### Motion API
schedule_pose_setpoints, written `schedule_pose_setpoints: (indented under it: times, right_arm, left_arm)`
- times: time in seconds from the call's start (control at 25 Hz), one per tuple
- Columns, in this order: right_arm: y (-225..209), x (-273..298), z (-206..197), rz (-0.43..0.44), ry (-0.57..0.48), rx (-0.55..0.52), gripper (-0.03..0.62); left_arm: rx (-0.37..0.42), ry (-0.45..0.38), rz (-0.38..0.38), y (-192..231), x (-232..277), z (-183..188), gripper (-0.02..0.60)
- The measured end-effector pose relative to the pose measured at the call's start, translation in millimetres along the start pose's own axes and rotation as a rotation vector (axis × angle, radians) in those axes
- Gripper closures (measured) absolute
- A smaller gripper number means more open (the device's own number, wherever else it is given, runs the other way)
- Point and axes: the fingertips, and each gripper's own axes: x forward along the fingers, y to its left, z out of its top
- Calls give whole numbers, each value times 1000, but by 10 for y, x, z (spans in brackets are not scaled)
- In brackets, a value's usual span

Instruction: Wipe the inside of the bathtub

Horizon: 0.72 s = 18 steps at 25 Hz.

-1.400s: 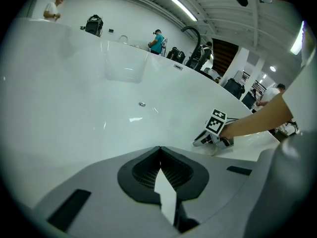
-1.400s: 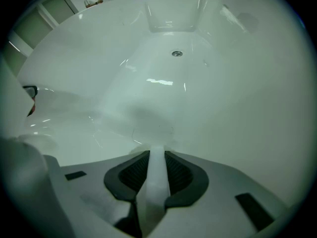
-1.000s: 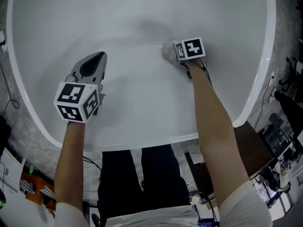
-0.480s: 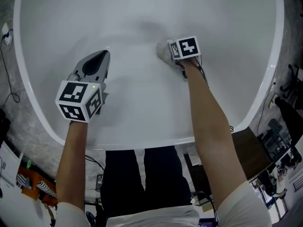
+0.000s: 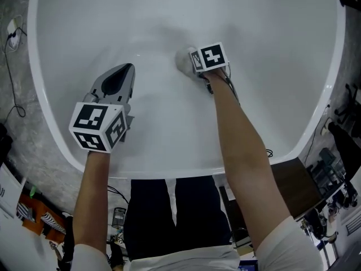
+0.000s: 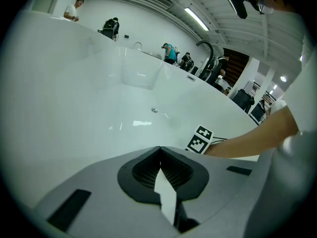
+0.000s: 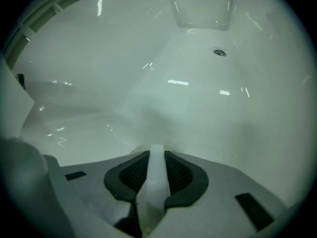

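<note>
The white bathtub [image 5: 169,171] fills the head view, and both grippers are inside it. My right gripper [image 5: 190,61] is pressed low on the tub floor at the centre, shut on a pale grey-white cloth [image 5: 182,61]. The right gripper view shows that cloth [image 7: 156,175] as a white strip pinched between the right gripper's [image 7: 156,150] jaws. My left gripper [image 5: 126,68] hovers over the tub's left side, apart from the cloth. In the left gripper view my left gripper [image 6: 159,150] has its jaws together with nothing sticking out. The drain [image 7: 219,52] lies ahead on the floor.
The tub's curved wall rises to the left and right. A chrome faucet [image 6: 205,47] and several people stand beyond the far rim in the left gripper view. Cables [image 5: 14,30] lie on the grey floor outside the tub at the left. A dark cabinet [image 5: 299,179] stands at the lower right.
My right gripper has slid left across the tub floor with the cloth. The left gripper has stayed almost where it was.
</note>
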Motion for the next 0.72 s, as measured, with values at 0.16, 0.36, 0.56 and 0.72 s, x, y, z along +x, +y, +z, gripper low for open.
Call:
schedule_pose_setpoints:
  times: [0.16, 0.36, 0.56, 0.72]
  right_arm:
    - [252, 91, 120, 25, -7, -22, 496]
    - [605, 218, 283, 66, -20, -46, 496]
    - [988, 329, 436, 106, -31, -66, 496]
    - [1238, 401, 532, 136, -41, -87, 496]
  left_arm:
    - [-13, -10, 11, 69, -52, -7, 571]
    - [-26, -27, 26, 137, -116, 4, 571]
    - [-22, -39, 24, 159, -186, 0, 571]
    - [-29, -39, 20, 169, -209, -37, 571]
